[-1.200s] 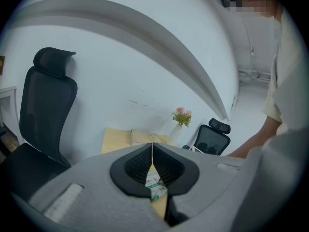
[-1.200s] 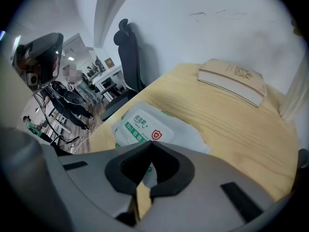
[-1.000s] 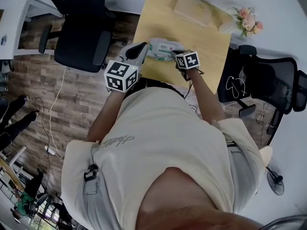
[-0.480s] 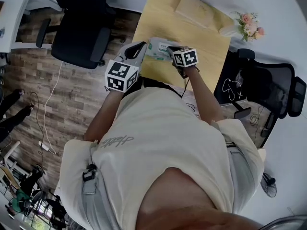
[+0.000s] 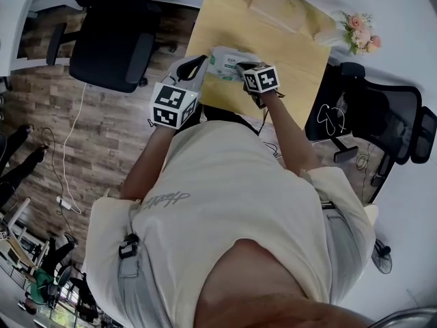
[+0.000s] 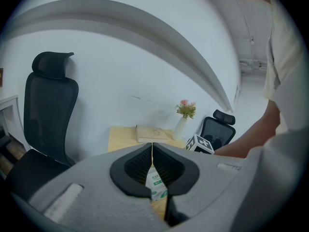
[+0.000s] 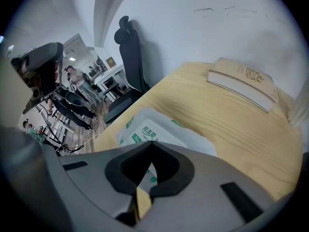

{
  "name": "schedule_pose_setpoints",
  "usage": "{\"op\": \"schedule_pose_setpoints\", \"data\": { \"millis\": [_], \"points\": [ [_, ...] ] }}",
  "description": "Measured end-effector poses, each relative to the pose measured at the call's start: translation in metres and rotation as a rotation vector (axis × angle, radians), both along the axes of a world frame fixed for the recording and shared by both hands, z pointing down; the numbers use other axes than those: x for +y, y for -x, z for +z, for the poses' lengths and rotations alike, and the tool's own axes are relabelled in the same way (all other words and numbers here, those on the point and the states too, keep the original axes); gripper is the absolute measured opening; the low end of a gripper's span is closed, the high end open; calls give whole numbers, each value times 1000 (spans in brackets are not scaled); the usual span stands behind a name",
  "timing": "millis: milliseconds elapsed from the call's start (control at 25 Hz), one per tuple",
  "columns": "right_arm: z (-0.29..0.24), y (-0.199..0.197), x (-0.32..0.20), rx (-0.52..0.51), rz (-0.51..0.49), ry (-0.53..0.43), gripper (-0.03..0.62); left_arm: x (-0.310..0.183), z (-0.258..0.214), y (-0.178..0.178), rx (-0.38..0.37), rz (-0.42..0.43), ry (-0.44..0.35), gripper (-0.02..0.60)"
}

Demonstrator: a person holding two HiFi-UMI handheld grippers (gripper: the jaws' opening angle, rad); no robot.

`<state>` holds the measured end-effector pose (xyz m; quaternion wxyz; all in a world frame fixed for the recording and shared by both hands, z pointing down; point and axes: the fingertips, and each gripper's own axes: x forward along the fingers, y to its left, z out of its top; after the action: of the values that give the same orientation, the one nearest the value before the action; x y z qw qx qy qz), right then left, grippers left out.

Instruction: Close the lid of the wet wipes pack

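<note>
The white and green wet wipes pack (image 5: 225, 63) lies on the near left part of the wooden table (image 5: 300, 57). Its printed top (image 7: 145, 129) looks flat. My right gripper (image 5: 243, 67) is shut with its tips over the pack's right end, and nothing shows between its jaws (image 7: 152, 142). My left gripper (image 5: 196, 65) is shut too, at the pack's left end by the table's edge. Part of the pack (image 6: 157, 185) shows through the gap below its closed tips (image 6: 152, 145). Whether either gripper touches the pack is unclear.
A tan book (image 5: 276, 9) lies at the far side of the table, beside a white vase of pink flowers (image 5: 357, 31). One black office chair (image 5: 109, 43) stands to the left of the table and another (image 5: 382, 118) to the right. Cables trail over the wooden floor (image 5: 75, 142).
The right gripper has shifted a little left and farther over the pack. The left gripper has barely moved, and both have stayed shut.
</note>
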<state>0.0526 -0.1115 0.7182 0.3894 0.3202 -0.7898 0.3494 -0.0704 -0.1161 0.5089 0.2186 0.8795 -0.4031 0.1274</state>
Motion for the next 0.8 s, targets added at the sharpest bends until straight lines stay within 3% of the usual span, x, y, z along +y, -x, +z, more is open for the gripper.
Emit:
{"op": "schedule_pose_setpoints", "data": {
  "millis": [800],
  "points": [
    [7,0,0,11,18,-3,3,-19,2,-19,0,64,-9,17]
  ]
}}
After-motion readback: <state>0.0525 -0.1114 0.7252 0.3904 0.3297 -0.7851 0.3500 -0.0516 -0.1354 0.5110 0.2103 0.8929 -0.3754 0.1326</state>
